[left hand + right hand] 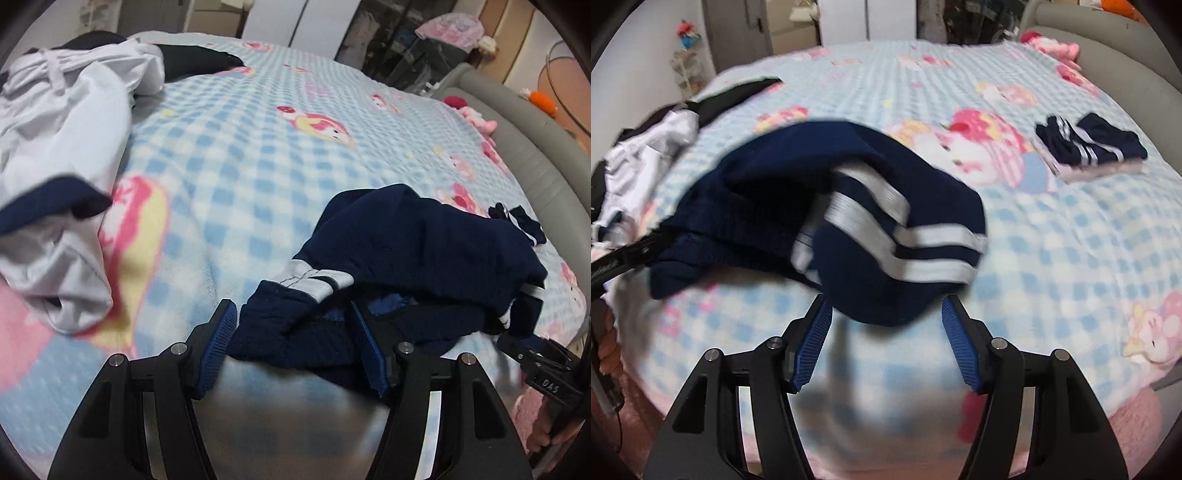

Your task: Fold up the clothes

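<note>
A navy garment with white stripes (417, 254) is lying bunched on the blue-checked cartoon blanket (258, 147), filling the lower middle and right of the left wrist view. The left gripper (293, 314) is standing with its blue-padded jaws spread; a fold of the navy cloth is sitting between them, close against the right pad, but the pads are not pressing on it. At the lower right edge of that view the right gripper (532, 332) is showing as a black frame touching the garment's far end.

In the right wrist view the same navy garment (827, 218) is spreading across the centre and left of the frame, blurred, its two white stripes running toward the right. The right gripper (886, 312) is spread as well, and the rounded lower edge of the cloth is hanging just between its fingertips without either pad squeezing it.

A white garment with navy trim (62, 147) is lying heaped at the upper left of the left wrist view. A small folded navy striped piece (1089, 146) is resting on the blanket at the upper right of the right wrist view, well apart from the rest.
</note>
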{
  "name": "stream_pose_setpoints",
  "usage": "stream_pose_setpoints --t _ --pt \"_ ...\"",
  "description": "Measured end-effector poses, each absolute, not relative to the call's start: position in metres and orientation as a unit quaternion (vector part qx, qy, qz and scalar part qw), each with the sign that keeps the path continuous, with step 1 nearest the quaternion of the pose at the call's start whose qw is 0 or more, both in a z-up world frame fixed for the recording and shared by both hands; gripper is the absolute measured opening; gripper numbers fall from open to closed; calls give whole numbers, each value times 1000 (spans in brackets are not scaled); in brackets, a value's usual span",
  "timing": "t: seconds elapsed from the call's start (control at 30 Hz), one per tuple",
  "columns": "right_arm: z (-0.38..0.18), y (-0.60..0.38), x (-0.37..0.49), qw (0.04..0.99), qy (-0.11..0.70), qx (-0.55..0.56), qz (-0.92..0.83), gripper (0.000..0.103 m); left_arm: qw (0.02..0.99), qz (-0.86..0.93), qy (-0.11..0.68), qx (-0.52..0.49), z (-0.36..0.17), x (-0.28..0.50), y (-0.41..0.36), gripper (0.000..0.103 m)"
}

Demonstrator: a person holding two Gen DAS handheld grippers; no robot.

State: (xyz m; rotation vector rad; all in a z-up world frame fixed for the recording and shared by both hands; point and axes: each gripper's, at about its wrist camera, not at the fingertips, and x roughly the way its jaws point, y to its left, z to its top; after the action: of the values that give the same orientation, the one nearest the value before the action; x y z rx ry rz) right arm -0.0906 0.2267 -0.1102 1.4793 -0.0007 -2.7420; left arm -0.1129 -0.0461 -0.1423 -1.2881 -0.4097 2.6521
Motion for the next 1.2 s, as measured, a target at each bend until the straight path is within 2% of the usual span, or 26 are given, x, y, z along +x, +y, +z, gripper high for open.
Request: stream_pose_setpoints --t 0.03,0.13,0.2,0.3,0.4,0.5,0.6,0.73,0.8,1.2 --pt "-109 226 -90 19 -5 474 -880 62 83 890 -140 -426 -143 -113 -48 63" --pt "-98 215 -87 47 3 457 -888 59 89 895 -152 -410 -140 -113 -53 53" --pt "-94 200 -86 76 12 467 -881 46 98 894 -167 -405 -139 -116 -57 49" --pt "-82 193 -77 25 17 475 -879 35 109 890 -186 -402 -139 -118 -63 49" --pt "-46 198 -48 -35 26 379 -924 35 113 891 -188 -398 -137 -118 -62 49" --pt "-30 190 -42 18 50 352 -934 37 125 895 -190 -382 -131 -118 -62 49" --pt "-52 172 -59 106 64 424 -897 36 135 900 -187 -370 -124 -116 -60 49" --pt "-92 162 -81 99 89 458 -879 36 136 898 -191 -372 -124 -113 -62 49" --pt "-109 172 -98 75 74 480 -871 32 137 897 -193 -374 -124 -114 -63 49" --pt "-92 214 -110 45 -37 430 -901 33 130 890 -214 -381 -128 -120 -77 49"
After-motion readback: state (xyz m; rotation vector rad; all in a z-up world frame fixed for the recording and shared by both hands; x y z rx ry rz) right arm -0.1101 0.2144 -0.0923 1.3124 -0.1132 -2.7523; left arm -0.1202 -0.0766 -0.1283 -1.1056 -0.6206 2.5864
